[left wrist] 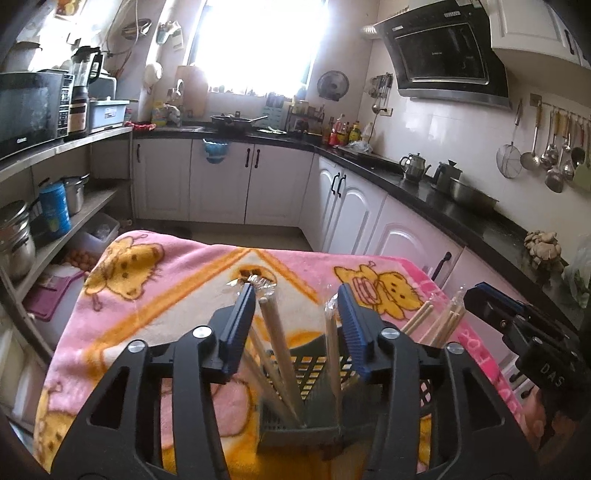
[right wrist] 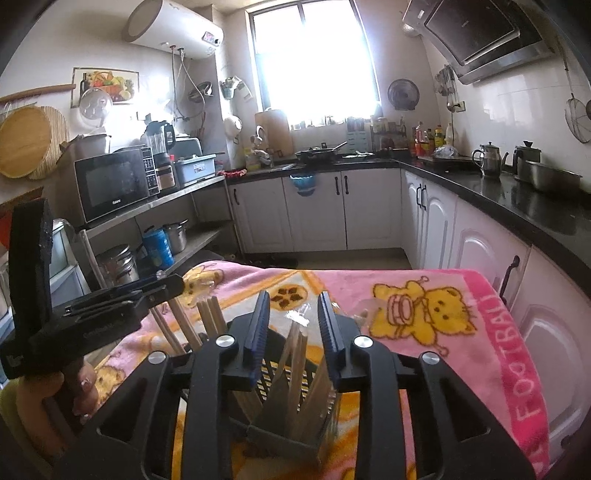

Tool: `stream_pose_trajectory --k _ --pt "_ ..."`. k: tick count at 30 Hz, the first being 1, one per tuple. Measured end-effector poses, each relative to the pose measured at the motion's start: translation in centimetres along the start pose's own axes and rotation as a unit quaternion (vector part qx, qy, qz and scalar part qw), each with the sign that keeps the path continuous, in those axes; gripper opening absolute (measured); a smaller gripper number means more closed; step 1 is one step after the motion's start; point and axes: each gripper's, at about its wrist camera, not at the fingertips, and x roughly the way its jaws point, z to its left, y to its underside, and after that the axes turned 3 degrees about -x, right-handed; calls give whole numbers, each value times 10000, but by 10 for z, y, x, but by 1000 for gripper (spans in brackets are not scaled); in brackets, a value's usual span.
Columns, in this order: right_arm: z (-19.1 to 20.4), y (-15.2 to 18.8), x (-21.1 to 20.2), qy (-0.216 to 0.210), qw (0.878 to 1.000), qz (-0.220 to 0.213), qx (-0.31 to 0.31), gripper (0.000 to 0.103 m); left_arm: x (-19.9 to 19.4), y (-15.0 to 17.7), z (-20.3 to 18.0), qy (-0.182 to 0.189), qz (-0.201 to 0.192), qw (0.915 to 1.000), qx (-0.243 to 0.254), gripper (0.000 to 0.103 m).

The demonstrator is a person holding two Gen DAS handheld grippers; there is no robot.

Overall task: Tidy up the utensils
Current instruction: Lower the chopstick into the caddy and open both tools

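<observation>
Both tools, the left tool point(left wrist: 295, 314) and right tool point(right wrist: 293, 321), hover part-open and empty over wrapped chopsticks point(left wrist: 275, 339) standing in a slotted holder point(left wrist: 295, 417) on the blanket-covered bench point(left wrist: 155, 295); light, stiff, slippery sticks, best pinched mid-shaft.

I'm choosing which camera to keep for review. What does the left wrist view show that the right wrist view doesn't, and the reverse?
Only the left wrist view: ladles and spoons hanging on a wall rail, mushrooms on the counter.
Only the right wrist view: water heater, fruit picture, round wooden board, a hand.
Both: pink blanket, slotted utensil holder with chopsticks, microwave, range hood.
</observation>
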Motion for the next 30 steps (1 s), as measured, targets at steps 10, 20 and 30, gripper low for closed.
stream_pose_trajectory --k 10,20,30 --pt "7 4 -35 69 9999 -109 -54 44 -41 4 -1 -6 -93 10000 23 71" --pt "26 26 -78 139 9993 -286 -185 82 -82 35 -1 -89 -128 9999 73 92" --pt "46 65 -111 221 9989 -288 -308 95 -112 75 3 -211 -126 9997 59 92"
